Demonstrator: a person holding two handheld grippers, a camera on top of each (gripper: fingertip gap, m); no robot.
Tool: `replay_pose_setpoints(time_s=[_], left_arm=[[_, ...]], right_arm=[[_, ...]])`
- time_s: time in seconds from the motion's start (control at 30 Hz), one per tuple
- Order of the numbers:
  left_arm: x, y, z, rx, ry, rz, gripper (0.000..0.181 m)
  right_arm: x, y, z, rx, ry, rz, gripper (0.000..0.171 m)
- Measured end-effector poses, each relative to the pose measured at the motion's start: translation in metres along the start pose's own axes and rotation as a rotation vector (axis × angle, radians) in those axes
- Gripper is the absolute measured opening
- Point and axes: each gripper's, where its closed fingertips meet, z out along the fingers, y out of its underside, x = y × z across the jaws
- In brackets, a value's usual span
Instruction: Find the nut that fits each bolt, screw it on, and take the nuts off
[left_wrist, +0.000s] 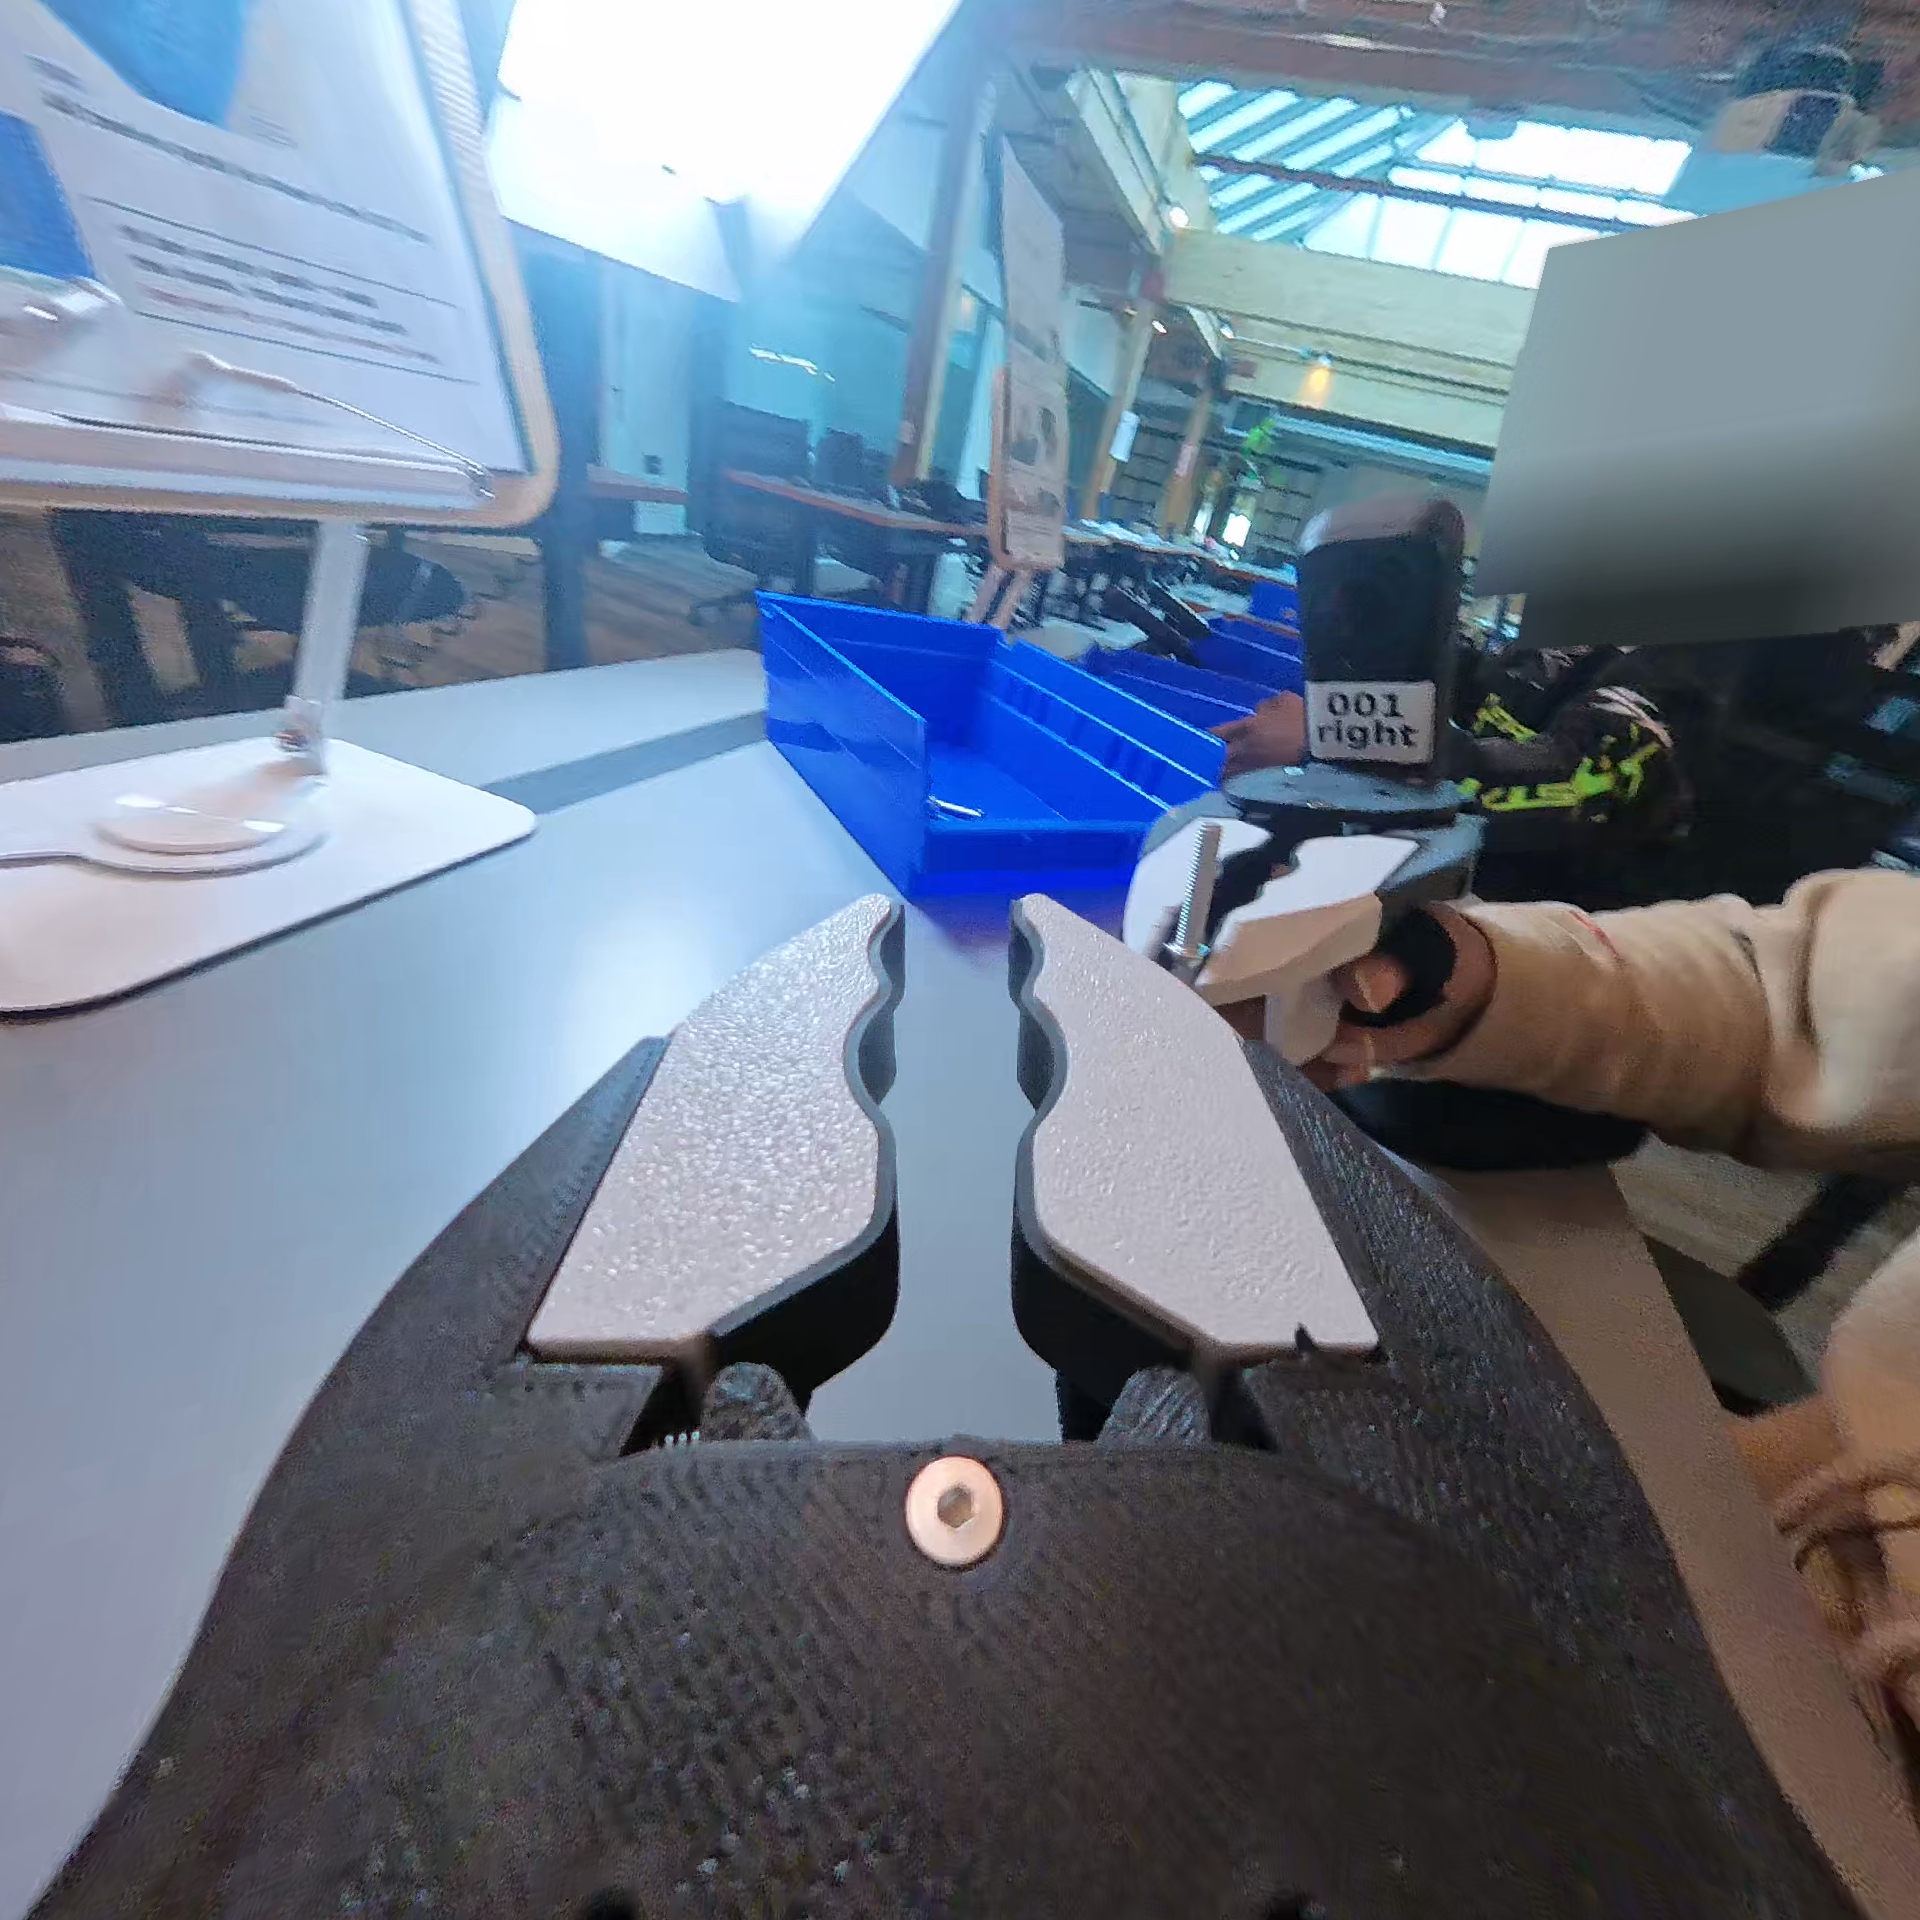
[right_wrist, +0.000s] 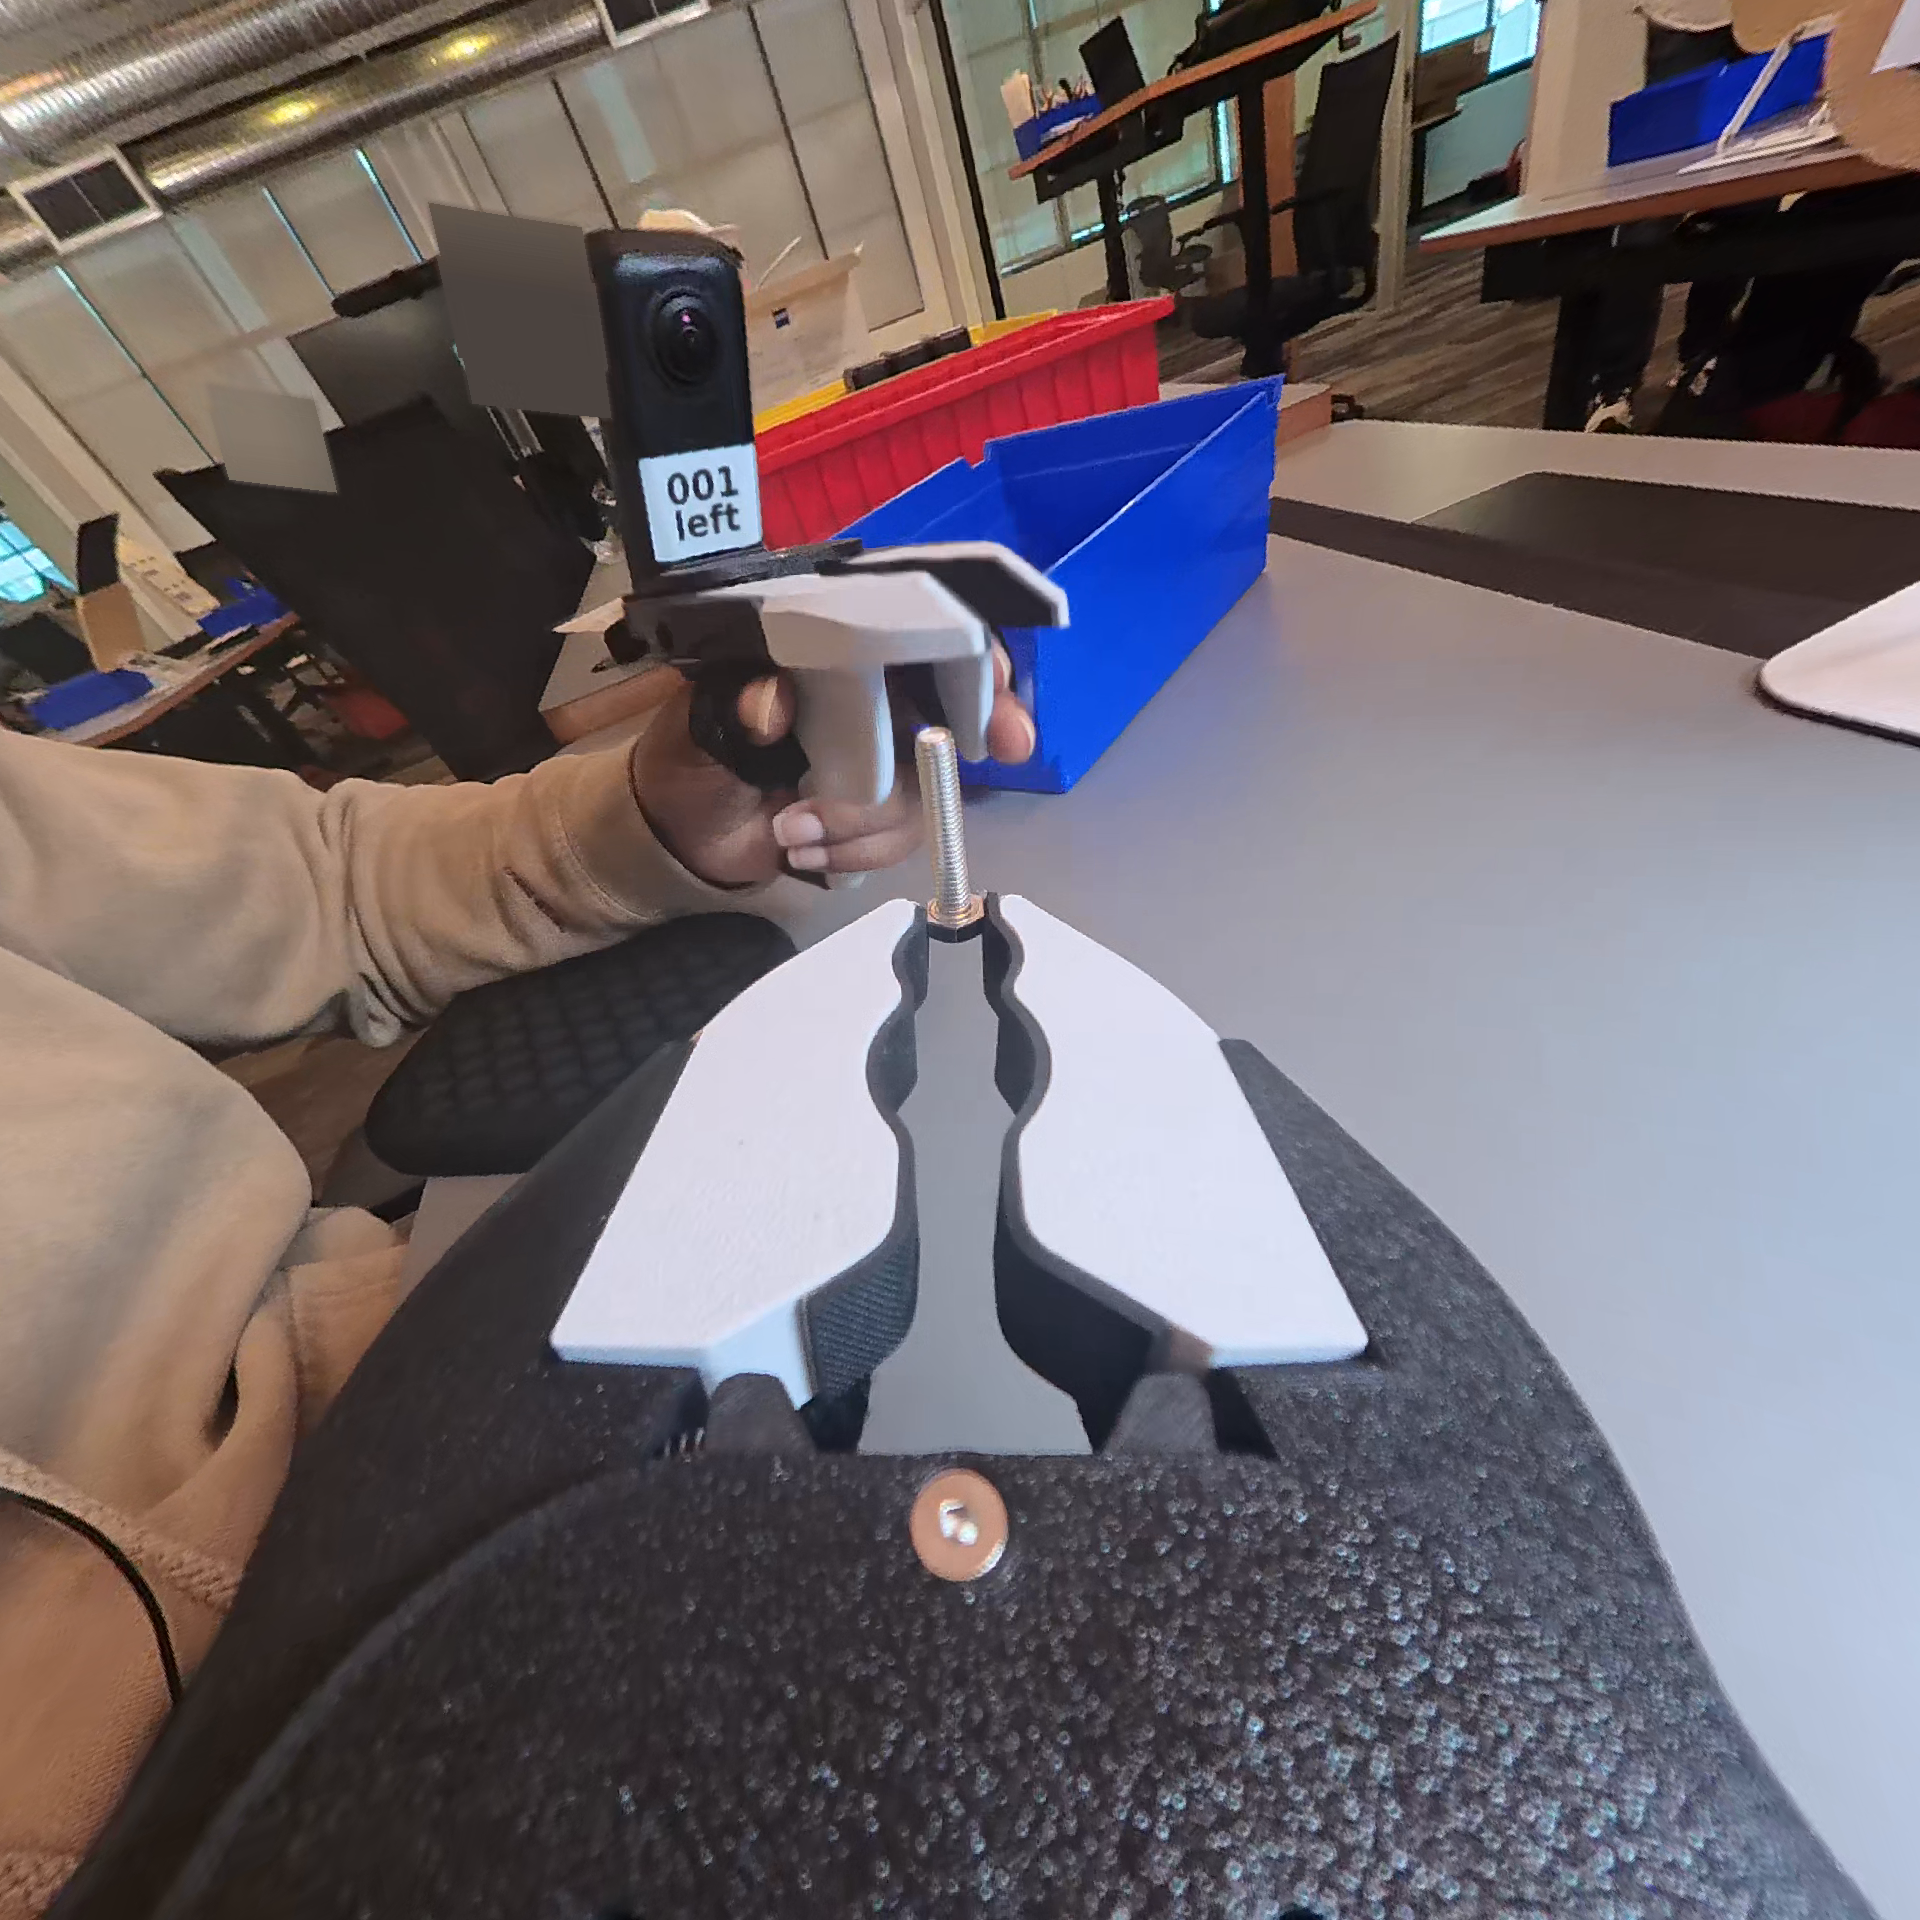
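The right tool (right_wrist: 954, 920) is clamped on an upright bolt (right_wrist: 943, 821) at its head, while the left tool (left_wrist: 954, 914) hovers with tips apart above the grey counter (left_wrist: 364, 1143).

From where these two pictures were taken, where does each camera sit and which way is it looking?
Left wrist view: rides the left gripper, jaws empty and apart, looking across the grey table at the blue bin; a sleeved hand shows.
Right wrist view: rides the right gripper, which pinches an upright bolt; a sleeved arm shows.
Shared: bolt, bin, table, each other's gripper.
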Motion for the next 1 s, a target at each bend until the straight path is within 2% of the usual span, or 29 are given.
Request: replay_pose_setpoints(time_s=[0.17, 0.27, 0.37, 0.5, 0.63, 0.77, 0.9, 1.0], left_arm=[[-0.023, -0.027, -0.019, 0.128, -0.139, 0.051, 0.015], [-0.029, -0.044, -0.031, 0.18, -0.195, 0.109, 0.011], [-0.031, -0.06, -0.042, 0.2, -0.222, 0.167, 0.011], [-0.028, -0.089, -0.063, 0.243, -0.245, 0.235, 0.01], [-0.024, -0.114, -0.086, 0.306, -0.256, 0.267, 0.008], [-0.016, -0.13, -0.097, 0.358, -0.248, 0.284, 0.007], [-0.008, -0.135, -0.098, 0.37, -0.238, 0.306, 0.007], [-0.003, -0.14, -0.1, 0.381, -0.231, 0.321, 0.006]], right_arm=[[0.007, -0.006, -0.006, 0.014, 0.029, -0.011, 0.01], [0.022, -0.023, -0.021, 0.042, 0.096, -0.044, 0.01], [0.056, -0.054, -0.057, 0.057, 0.244, -0.088, 0.01], [0.122, -0.086, -0.132, -0.018, 0.538, -0.11, 0.01], [0.189, -0.08, -0.199, -0.255, 0.781, -0.044, 0.01], [0.252, -0.054, -0.253, -0.558, 0.987, 0.031, 0.01], [0.29, -0.011, -0.284, -0.844, 1.06, 0.221, 0.01], [0.294, 0.028, -0.296, -1.062, 1.044, 0.389, 0.01]])
